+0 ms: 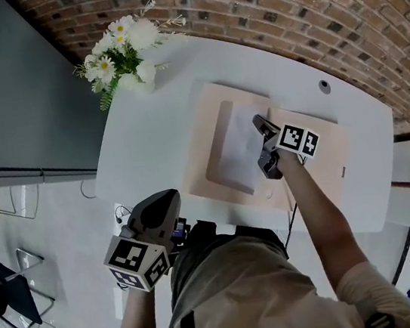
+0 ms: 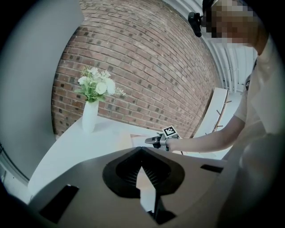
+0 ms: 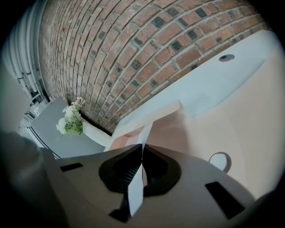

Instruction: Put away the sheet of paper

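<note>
The white sheet of paper [image 1: 237,147] lies over a beige folder [image 1: 212,185] spread on the white table [image 1: 143,130]. My right gripper [image 1: 262,129] is at the sheet's right edge and shut on it. In the right gripper view the paper [image 3: 136,187] runs edge-on between the closed jaws and rises above the folder [image 3: 249,124]. My left gripper [image 1: 164,204] hangs off the table's near edge, close to the person's body. Its jaws [image 2: 141,150] are shut with nothing in them. The left gripper view shows the right gripper [image 2: 153,140] far across the table.
A white vase of flowers [image 1: 120,54] stands at the table's far left corner. The tabletop has a round cable hole [image 1: 324,86], and a metal ring [image 3: 220,160] lies on the folder. A brick wall [image 1: 280,3] lies behind the table. A grey panel [image 1: 11,89] stands at the left.
</note>
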Available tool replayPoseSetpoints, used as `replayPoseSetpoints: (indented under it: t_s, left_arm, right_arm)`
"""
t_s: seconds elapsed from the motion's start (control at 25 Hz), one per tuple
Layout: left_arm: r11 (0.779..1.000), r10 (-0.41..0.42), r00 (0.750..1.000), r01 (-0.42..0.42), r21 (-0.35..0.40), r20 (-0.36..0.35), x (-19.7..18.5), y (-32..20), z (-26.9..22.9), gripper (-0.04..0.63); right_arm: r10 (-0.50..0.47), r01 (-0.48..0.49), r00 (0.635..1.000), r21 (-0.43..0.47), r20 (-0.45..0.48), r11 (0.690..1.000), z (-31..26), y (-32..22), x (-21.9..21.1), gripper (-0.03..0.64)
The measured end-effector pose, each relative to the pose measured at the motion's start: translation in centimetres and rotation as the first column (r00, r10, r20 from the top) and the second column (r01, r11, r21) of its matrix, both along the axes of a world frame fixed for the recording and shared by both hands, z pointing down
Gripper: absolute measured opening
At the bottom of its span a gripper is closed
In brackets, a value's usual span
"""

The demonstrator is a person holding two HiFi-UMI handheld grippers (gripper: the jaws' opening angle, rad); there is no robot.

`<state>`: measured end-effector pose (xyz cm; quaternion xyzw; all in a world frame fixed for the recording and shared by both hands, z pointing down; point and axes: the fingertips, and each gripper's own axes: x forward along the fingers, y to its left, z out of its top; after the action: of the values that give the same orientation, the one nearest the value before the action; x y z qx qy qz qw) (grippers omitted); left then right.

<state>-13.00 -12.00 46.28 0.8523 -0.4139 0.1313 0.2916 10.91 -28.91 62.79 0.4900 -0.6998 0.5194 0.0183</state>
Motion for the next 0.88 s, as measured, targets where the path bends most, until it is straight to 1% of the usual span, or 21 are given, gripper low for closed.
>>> replayPoseSetpoints:
  t_s: [0.48, 0.88]
  left_arm:
    - [1.000, -0.013, 1.000, 0.013, -0.016, 0.006, -0.3, 0.0, 0.4, 0.014]
    - [1.000, -0.014, 1.000, 0.015, -0.022, 0.016, -0.4, -0.1, 0.4, 0.014]
  right_arm:
    - [0.008, -0.007, 1.000, -0.012, 0.021, 1.000, 0.6, -0.5, -0.3, 0.023]
    - [0.002, -0.002, 1.000, -0.005, 0.029, 1.000, 0.7, -1.1, -0.7, 0.023]
